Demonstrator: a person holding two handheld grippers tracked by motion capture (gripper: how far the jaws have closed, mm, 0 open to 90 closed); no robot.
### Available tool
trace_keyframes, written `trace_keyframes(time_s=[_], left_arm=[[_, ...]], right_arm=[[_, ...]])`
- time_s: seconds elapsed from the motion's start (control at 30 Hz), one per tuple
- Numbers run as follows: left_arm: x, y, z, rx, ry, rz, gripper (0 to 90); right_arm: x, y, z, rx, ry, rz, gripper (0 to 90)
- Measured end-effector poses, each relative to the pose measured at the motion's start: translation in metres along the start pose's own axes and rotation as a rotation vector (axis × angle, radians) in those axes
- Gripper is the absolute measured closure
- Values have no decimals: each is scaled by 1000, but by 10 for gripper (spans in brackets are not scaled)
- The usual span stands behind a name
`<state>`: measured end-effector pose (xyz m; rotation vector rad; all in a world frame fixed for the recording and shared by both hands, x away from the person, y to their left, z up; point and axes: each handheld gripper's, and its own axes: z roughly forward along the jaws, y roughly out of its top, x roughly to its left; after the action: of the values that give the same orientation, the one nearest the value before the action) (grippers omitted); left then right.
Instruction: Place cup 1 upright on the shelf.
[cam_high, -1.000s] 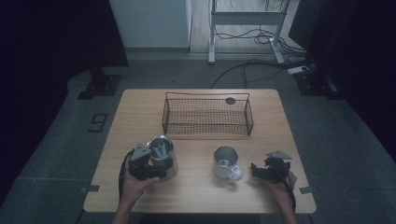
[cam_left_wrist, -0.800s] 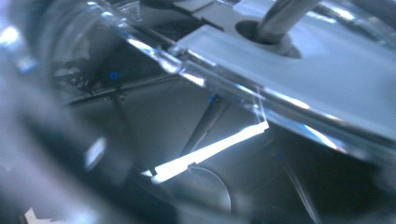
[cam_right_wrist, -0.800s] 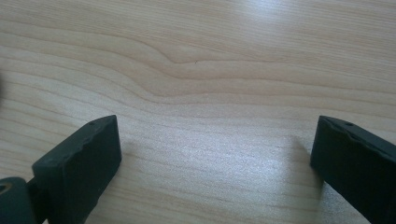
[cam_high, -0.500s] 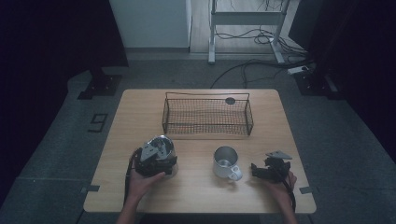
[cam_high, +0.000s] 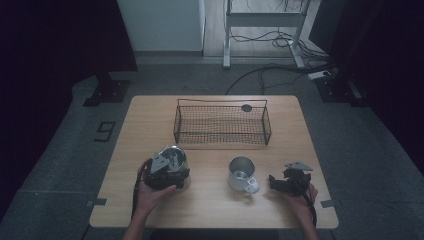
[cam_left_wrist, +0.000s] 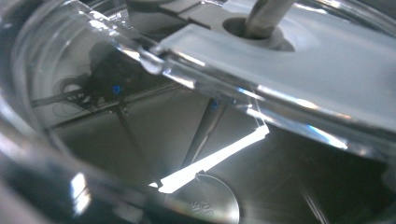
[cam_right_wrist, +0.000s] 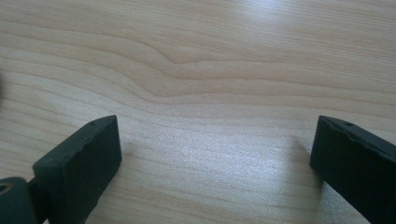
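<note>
A shiny steel pot (cam_high: 174, 157) stands on the table's left front. My left gripper (cam_high: 165, 172) sits against its near side, a hand behind it. Its jaws have just been closing. In the left gripper view the pot's rim (cam_left_wrist: 42, 154) runs close across the bottom and the jaws are hidden, so a grip cannot be judged. Inside the pot, a clear plate (cam_left_wrist: 299, 70) with a rod through it spans the mouth. A steel mug (cam_high: 241, 172) stands to the right. My right gripper (cam_high: 274, 181) rests open just right of the mug, and its jaws (cam_right_wrist: 212, 158) stand wide over bare wood.
A black wire basket (cam_high: 222, 125) stands across the middle of the wooden table (cam_high: 150, 120), with a small dark disc (cam_high: 246, 108) behind it. Cables and a metal frame lie on the floor beyond the far edge.
</note>
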<state>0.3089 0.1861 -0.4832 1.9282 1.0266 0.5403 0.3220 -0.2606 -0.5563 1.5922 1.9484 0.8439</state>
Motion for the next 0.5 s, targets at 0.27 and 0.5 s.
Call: trace_keyframes(time_s=[0.27,0.5], left_arm=[[3,13,-9,-26,0,-17,39],[2,30,-12,-33,9,-14,39]], right_arm=[[-1,0,0,-2,-2,1,26],[0,0,0,-1,-3,0,25]])
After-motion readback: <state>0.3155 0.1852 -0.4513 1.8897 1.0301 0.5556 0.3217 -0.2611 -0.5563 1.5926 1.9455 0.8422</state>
